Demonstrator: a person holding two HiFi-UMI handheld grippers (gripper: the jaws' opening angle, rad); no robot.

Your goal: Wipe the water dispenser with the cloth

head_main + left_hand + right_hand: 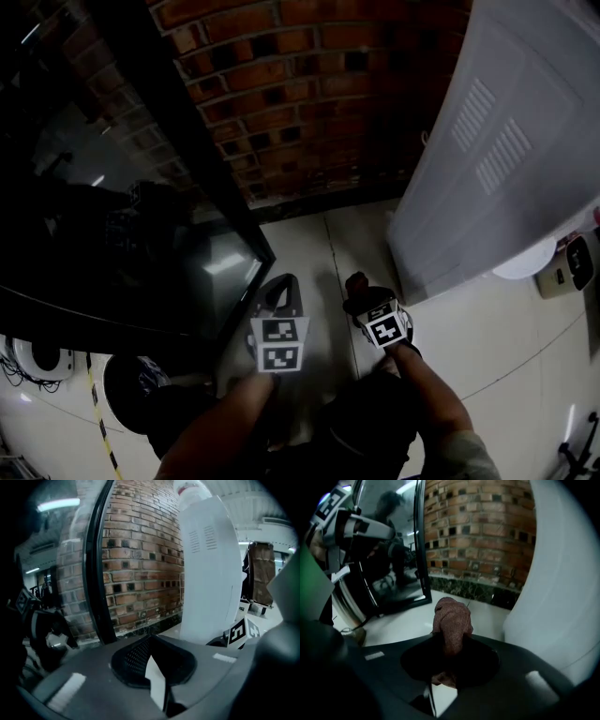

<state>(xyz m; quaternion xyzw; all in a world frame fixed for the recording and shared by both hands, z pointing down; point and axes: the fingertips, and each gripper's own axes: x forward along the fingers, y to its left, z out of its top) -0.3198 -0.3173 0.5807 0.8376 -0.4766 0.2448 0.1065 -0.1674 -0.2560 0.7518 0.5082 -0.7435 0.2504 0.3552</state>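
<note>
A: First the cloth point(451, 620). Handling?
B: Soft, light and limp, judging by the weave. Reddish-brown, bunched into 1 upright wad. No risk of breaking, little of slipping. Best pinched across the bunched middle, as now, with a free fold left forward for wiping.
A: Held, then?
B: Yes. Pinched in the right gripper point(451, 654), jaws partly closed and pressing on both sides of it, top of the wad poking out past the tips.
A: Where, against the water dispenser point(497, 159)?
B: Just left of its base in the head view, near but not touching.
A: And the left gripper point(154, 667)?
B: Further left of the dispenser, beside the right one. Tips brought together, nothing between them.
A: Dispenser itself?
B: Tall, white, smooth-sided, probably slick under a damp cloth. 2 groups of vent slots point(489, 131) on the near panel. On top, a bottle point(189, 488) with a reddish band.
A: Anything to read?
B: No brand or lettering legible on dispenser or bottle. Only black-and-white square markers point(279, 343) on the 2 gripper cubes.
A: Around it?
B: Behind and left of the dispenser, a brick wall point(309, 94). Further left, a dark glass door point(141, 234). Beneath, pale floor point(487, 347).
</note>
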